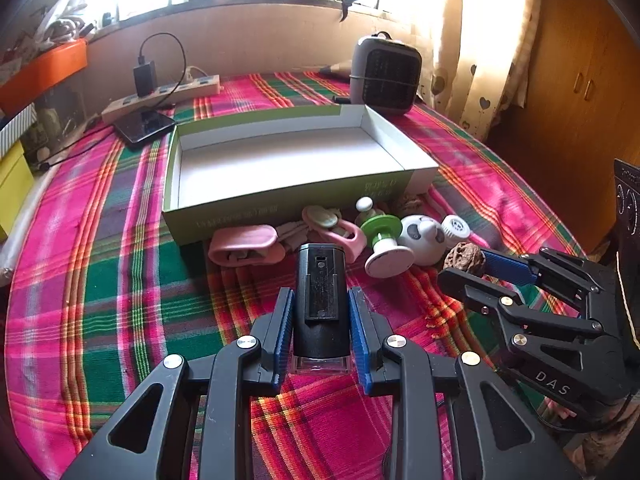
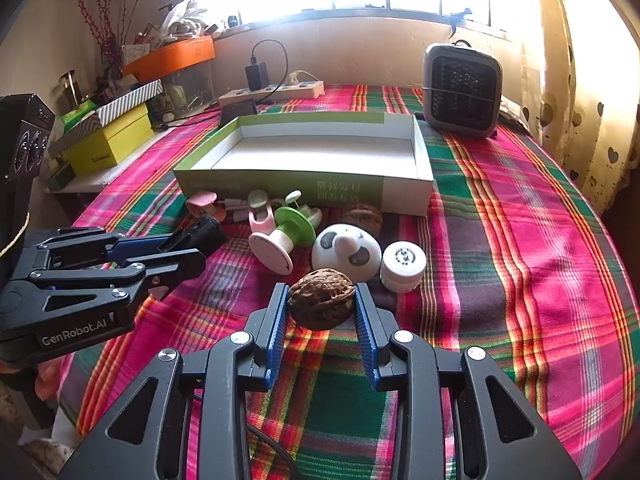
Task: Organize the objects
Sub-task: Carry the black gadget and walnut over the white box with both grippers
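Walnut [image 2: 321, 304] sits pinched in the right claw [image 2: 321, 312], black device [image 1: 321, 300] clamped in the left claw [image 1: 321, 320], both just above the worktop [image 1: 100, 280]; lift each clear of the clutter; carry over the near wall of the empty box [image 1: 280, 196]; release low.

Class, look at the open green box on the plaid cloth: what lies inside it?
Nothing visible: the green box shows only its bare white floor in both views. The strip just behind its near wall is hidden.
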The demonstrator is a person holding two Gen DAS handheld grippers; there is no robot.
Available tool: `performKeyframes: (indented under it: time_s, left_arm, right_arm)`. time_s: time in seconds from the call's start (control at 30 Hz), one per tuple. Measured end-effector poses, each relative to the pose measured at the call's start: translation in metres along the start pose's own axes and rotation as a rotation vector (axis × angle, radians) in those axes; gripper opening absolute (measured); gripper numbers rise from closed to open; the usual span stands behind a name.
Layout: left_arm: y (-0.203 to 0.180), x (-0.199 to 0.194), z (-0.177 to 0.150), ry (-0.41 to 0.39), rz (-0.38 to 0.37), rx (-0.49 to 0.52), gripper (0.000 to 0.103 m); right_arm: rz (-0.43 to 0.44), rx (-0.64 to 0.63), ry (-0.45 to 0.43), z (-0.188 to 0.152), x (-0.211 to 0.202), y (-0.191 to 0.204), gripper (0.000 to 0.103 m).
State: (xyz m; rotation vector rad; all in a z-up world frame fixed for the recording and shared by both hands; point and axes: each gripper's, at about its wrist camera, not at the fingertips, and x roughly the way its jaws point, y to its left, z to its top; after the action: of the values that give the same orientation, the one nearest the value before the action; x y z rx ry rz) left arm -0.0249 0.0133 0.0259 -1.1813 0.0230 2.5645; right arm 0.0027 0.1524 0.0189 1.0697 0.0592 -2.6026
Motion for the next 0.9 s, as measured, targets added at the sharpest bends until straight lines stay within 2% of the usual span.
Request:
performKeyframes:
  time_s: [0.1, 0.4, 0.9]
  left_arm:
    - [0.002, -0.006, 0.008, -0.022, 0.006, 0.001, 0.025]
    - [0.013, -0.010, 0.036, -0.051, 0.017, -0.005, 0.025]
    - [0.055, 0.024, 0.083, -0.039, 0.042, -0.079, 0.025]
  right_arm:
    - [0.021, 0.014, -0.010, 0.008, -0.005, -0.004, 0.034]
    - [-0.020, -0.009, -0.039, 0.036, -0.008, -0.012, 0.034]
    - [-0.009, -0.027, -0.010, 0.092, 0.031, -0.037, 0.034]
